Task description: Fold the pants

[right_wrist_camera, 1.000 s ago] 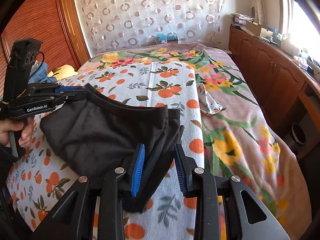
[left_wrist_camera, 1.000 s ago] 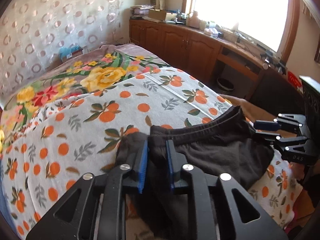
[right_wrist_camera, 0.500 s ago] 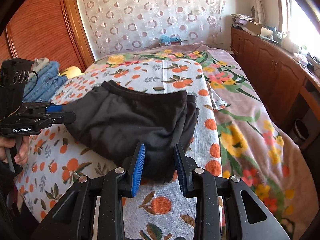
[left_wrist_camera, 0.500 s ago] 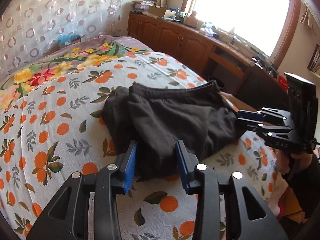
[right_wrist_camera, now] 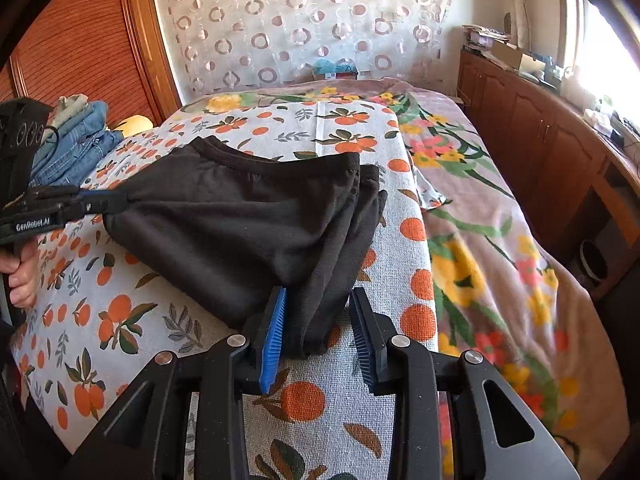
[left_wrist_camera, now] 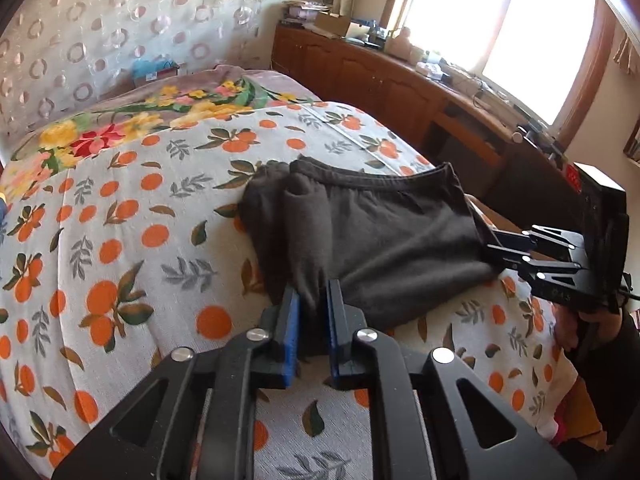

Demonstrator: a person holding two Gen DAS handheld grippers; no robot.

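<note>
Left wrist view: my left gripper (left_wrist_camera: pixel 313 304) has its blue pads (left_wrist_camera: pixel 291 332) pinched on a bunched near corner of the dark pants (left_wrist_camera: pixel 372 236); the jaws have just been closing, cloth between them. Pants lie folded on the orange-print sheet (left_wrist_camera: pixel 120 248), waistband on the far side. My right gripper (left_wrist_camera: pixel 500 250) comes in from the right edge with its tips at the pants' right corner, a hand (left_wrist_camera: pixel 576 328) under it on the handle. Floral blanket (left_wrist_camera: pixel 132 128) farther back, wooden cabinets (left_wrist_camera: pixel 360 72) under the window.

Right wrist view: my right gripper (right_wrist_camera: pixel 320 320) has a hanging fold of the pants (right_wrist_camera: pixel 240 224) between its jaws. The left-side pad (right_wrist_camera: pixel 274 332) touches the cloth; the other pad stands off with sheet showing in the gap, so can't tell if it's really clamped. My left gripper (right_wrist_camera: pixel 116 202) is at the left, tips on the pants' far-left corner, fingers (right_wrist_camera: pixel 22 276) on its handle. Stack of jeans (right_wrist_camera: pixel 76 136) behind it, near the wooden wardrobe (right_wrist_camera: pixel 80 40). Floral blanket (right_wrist_camera: pixel 500 240) on the right.
</note>
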